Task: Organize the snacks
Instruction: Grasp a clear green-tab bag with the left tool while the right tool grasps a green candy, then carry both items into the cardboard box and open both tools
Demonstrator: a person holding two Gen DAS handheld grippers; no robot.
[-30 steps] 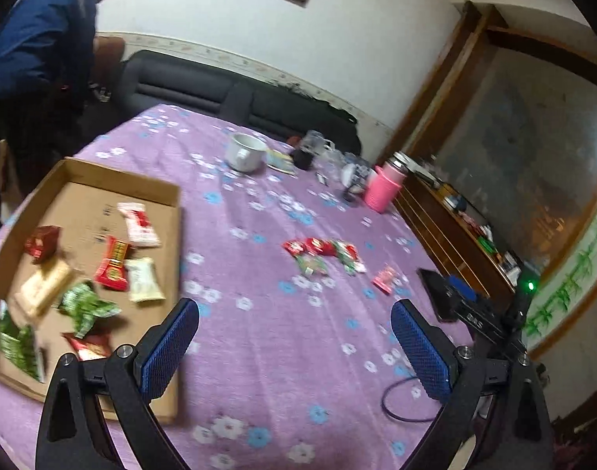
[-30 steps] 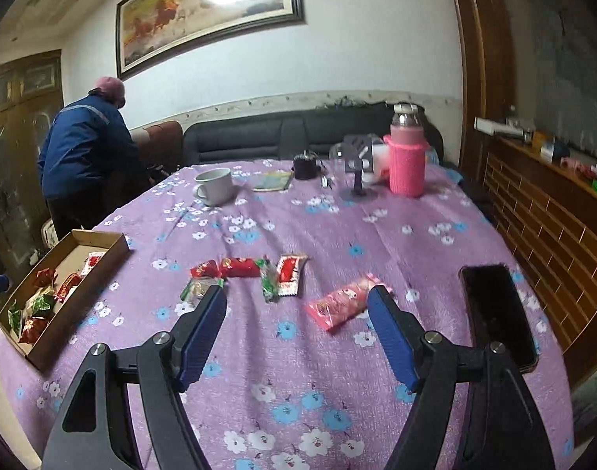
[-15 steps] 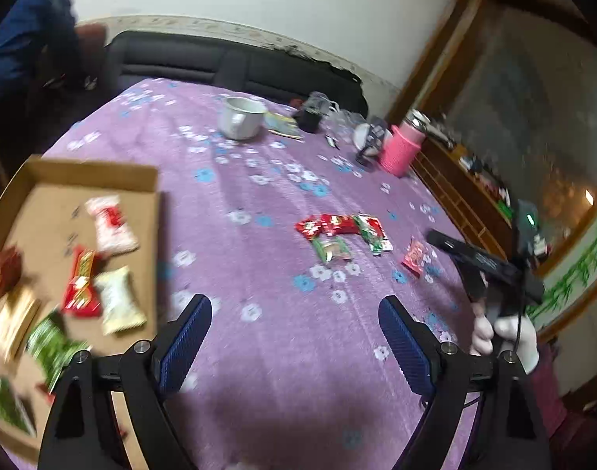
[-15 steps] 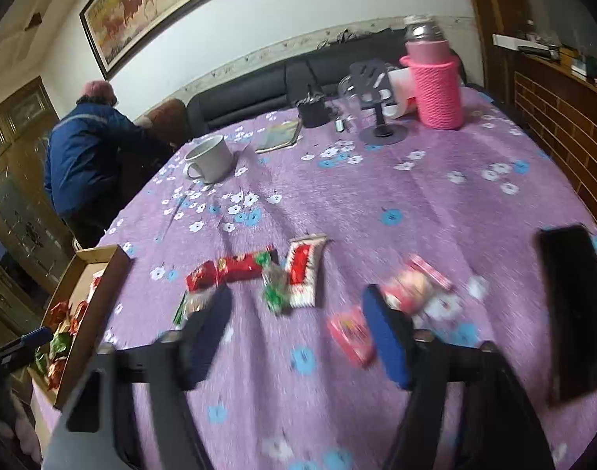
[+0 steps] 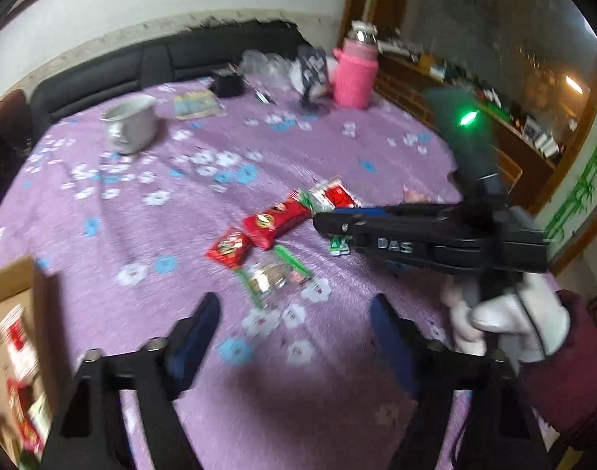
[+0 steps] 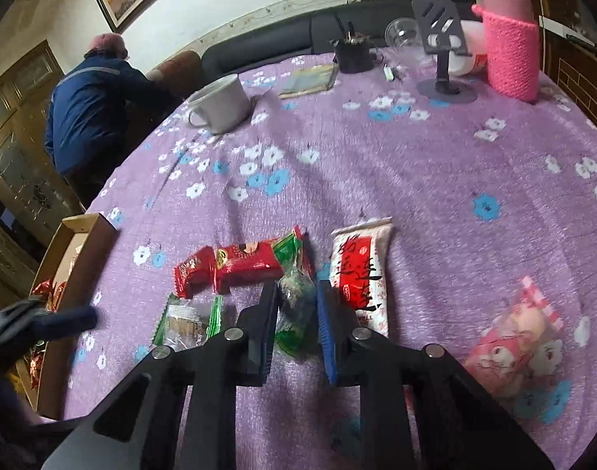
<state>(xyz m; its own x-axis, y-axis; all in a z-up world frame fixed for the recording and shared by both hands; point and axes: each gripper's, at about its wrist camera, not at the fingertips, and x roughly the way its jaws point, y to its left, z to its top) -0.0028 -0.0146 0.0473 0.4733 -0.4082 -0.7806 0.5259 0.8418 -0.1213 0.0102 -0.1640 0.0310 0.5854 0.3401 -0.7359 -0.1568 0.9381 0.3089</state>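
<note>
Loose snacks lie together on the purple flowered cloth. My right gripper (image 6: 297, 313) is low over them. Its jaws are closing, and the pads touch both sides of a green snack packet (image 6: 294, 301). Beside it lie a long red packet (image 6: 239, 262), a white-and-red packet (image 6: 361, 270), a clear packet with green ends (image 6: 189, 321) and a pink packet (image 6: 514, 337). My left gripper (image 5: 294, 333) is open with nothing between its fingers; its jaws are closing. The clear packet (image 5: 275, 278) lies just beyond its tips. The cardboard box (image 6: 79, 258) of sorted snacks sits at the left.
A white mug (image 6: 220, 103), a pink-sleeved bottle (image 6: 512, 58), a phone stand (image 6: 443, 58) and a black cup (image 6: 351, 53) stand at the far side. A person in a blue jacket (image 6: 91, 113) bends by the sofa. A white-gloved hand (image 5: 510, 325) holds the right gripper.
Both grippers came down over the snack cluster. The right jaws closed in around the green packet. The left jaws narrowed, and the left view swung from the box to the loose snacks.
</note>
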